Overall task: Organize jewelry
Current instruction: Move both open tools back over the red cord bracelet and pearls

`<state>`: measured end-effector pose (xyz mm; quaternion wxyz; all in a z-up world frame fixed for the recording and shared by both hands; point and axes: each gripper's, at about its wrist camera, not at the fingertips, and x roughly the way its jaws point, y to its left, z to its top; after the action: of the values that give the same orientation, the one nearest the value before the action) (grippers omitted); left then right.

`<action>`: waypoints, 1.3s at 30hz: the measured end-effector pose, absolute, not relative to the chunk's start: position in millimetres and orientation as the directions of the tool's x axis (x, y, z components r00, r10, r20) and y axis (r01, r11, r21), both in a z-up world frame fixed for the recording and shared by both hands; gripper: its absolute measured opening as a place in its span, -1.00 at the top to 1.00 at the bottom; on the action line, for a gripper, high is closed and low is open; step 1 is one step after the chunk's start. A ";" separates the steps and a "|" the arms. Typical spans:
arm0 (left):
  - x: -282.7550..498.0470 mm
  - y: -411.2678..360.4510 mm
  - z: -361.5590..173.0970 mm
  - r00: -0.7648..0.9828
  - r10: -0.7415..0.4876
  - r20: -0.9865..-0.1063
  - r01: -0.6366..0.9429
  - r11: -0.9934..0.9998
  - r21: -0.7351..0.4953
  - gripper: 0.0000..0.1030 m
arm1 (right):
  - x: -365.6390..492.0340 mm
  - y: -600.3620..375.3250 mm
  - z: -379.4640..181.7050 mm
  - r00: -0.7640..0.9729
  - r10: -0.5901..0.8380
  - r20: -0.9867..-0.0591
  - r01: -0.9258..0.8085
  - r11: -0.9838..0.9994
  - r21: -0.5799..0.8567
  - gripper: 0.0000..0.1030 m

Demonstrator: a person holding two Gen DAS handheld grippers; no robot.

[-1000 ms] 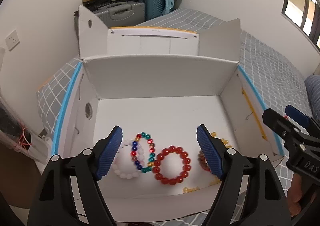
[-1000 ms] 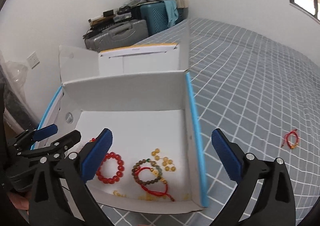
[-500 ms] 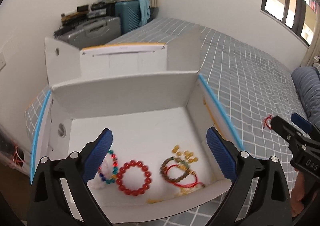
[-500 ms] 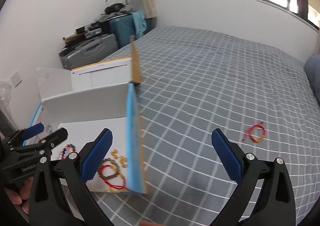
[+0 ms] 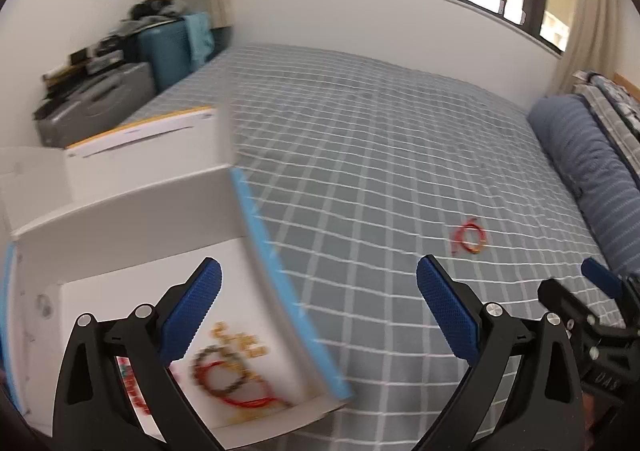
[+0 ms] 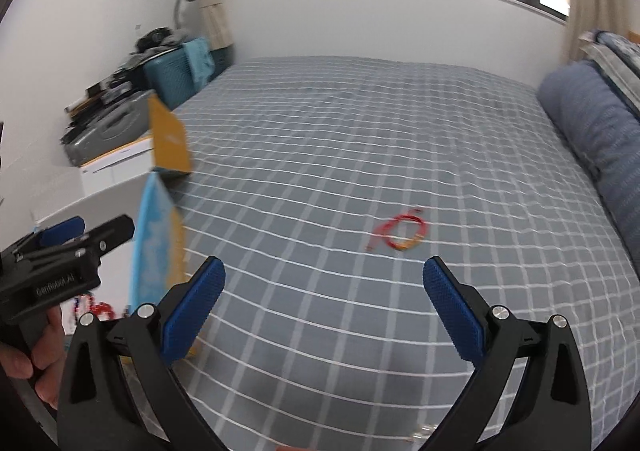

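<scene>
A red string bracelet (image 5: 468, 239) with a few gold beads lies alone on the grey checked bedspread (image 5: 360, 155), ahead and to the right of my left gripper (image 5: 318, 271). Its jaws are opening, with nothing between them. The white cardboard box (image 5: 120, 227) stands at the left, holding a brown beaded bracelet with a red cord (image 5: 224, 375) and loose yellow beads (image 5: 240, 339). My right gripper (image 6: 324, 271) is open and holds nothing; the red string bracelet (image 6: 400, 235) lies just beyond its fingers. The box's blue-edged side (image 6: 154, 243) is at its left.
Grey and teal suitcases (image 5: 100, 103) are stacked against the wall behind the box. A blue striped bolster (image 5: 592, 171) runs along the bed's right side. A hand (image 6: 40, 355) holds the left gripper's handle at the left edge of the right wrist view.
Both grippers have swung right, away from the box and out over the bedspread. The left jaws have widened. The red string bracelet now lies ahead of both.
</scene>
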<state>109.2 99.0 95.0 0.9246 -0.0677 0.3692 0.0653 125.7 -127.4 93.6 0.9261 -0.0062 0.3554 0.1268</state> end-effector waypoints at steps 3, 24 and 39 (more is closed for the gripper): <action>125.6 78.5 88.7 0.713 0.029 -0.701 -0.133 0.987 -0.094 -0.87 | 126.2 -152.3 86.7 0.720 0.188 -0.669 -0.188 0.979 0.073 -0.85; 243.0 -62.5 -0.9 0.616 -0.120 -0.779 0.111 0.992 -0.065 -0.88 | 88.5 -234.9 -7.0 0.629 0.056 -0.775 -0.044 0.998 0.036 -0.85; 316.5 -111.6 -68.3 0.549 -0.120 -0.827 0.187 0.982 -0.018 -0.87 | 57.2 -234.9 -47.3 0.570 0.102 -0.816 -0.081 0.994 0.067 -0.85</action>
<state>316.5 -111.6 -68.3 0.8793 0.0360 0.4668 -0.0872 57.2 -234.9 -47.3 0.8859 0.0111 0.4609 0.0517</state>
